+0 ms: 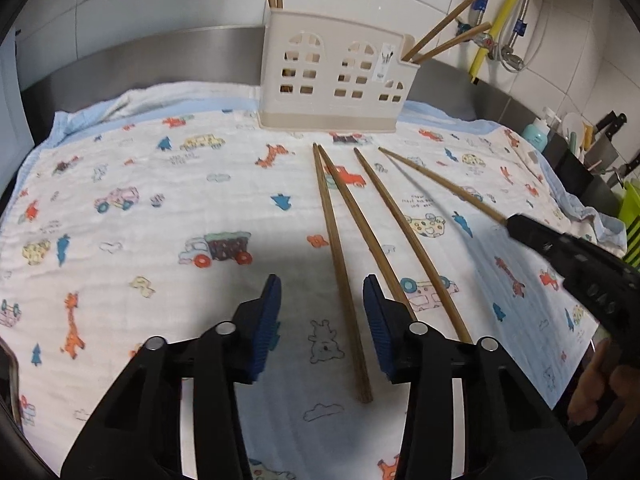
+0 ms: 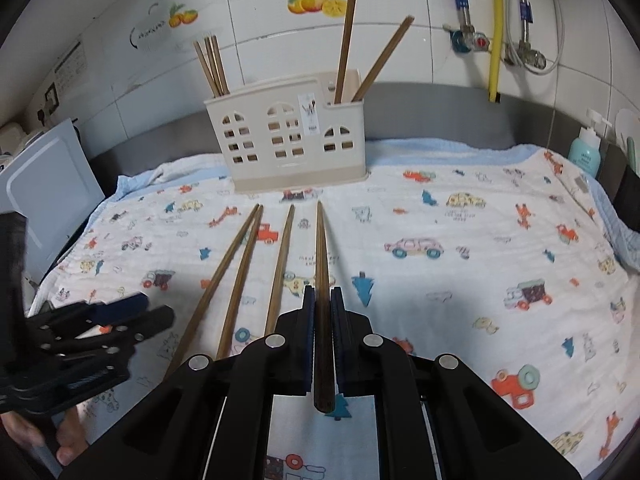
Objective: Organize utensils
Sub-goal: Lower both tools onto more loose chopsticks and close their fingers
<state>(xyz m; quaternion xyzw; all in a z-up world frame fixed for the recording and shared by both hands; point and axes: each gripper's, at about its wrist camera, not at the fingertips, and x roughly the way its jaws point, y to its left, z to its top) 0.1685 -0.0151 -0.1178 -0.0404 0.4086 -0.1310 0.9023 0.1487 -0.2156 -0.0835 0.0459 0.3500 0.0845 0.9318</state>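
Three brown chopsticks (image 1: 340,264) lie side by side on the printed cloth (image 1: 160,200), pointing at the cream utensil holder (image 1: 332,80) at the back. Several chopsticks (image 2: 212,68) stand in the holder (image 2: 288,144), some at its left end, two at its right. My left gripper (image 1: 323,284) is open just above the cloth, with the leftmost chopstick running between its blue pads (image 1: 268,320) untouched. My right gripper (image 2: 322,292) is shut on a fourth chopstick (image 2: 321,248), lifted at its near end. In the left wrist view the right gripper (image 1: 516,224) comes in from the right.
A steel counter rim and tiled wall run behind the holder. A blue bottle (image 2: 586,148), knives (image 1: 612,124) and a green rack (image 1: 632,220) stand at the right. Yellow and metal pipes (image 2: 496,32) hang on the wall. A white appliance (image 2: 44,184) stands at the left.
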